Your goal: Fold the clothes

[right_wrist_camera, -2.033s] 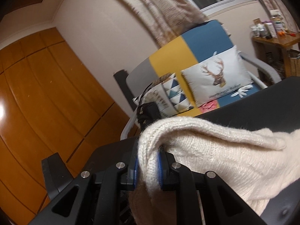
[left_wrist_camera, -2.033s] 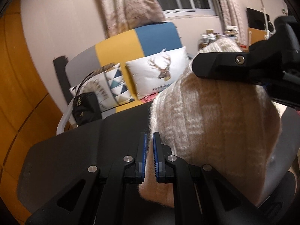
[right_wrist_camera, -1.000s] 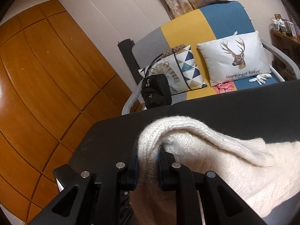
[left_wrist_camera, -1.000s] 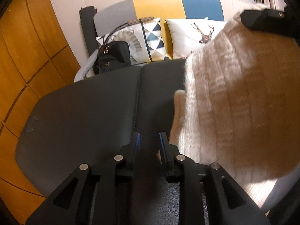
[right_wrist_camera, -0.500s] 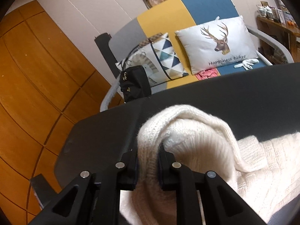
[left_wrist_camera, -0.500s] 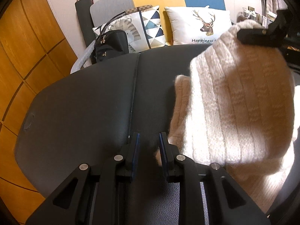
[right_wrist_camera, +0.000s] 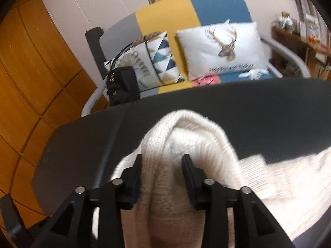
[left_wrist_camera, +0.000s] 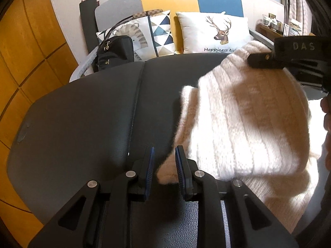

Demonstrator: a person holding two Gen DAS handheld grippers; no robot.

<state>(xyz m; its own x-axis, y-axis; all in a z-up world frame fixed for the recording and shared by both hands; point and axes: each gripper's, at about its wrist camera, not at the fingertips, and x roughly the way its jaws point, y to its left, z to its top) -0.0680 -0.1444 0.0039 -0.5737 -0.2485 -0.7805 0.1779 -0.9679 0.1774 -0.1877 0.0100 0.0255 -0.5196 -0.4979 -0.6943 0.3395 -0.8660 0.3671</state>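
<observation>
Sweater [right_wrist_camera: 186,144] fold slackened as right gripper [right_wrist_camera: 163,165] parted its fingers from their earlier pinch; left gripper [left_wrist_camera: 163,159] stood open, knit ribs running ahead.

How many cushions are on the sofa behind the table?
2. A triangle-patterned cushion sits toward the left, behind the black handbag. A white deer cushion sits to its right. Others could be hidden behind the cream sweater.
</observation>
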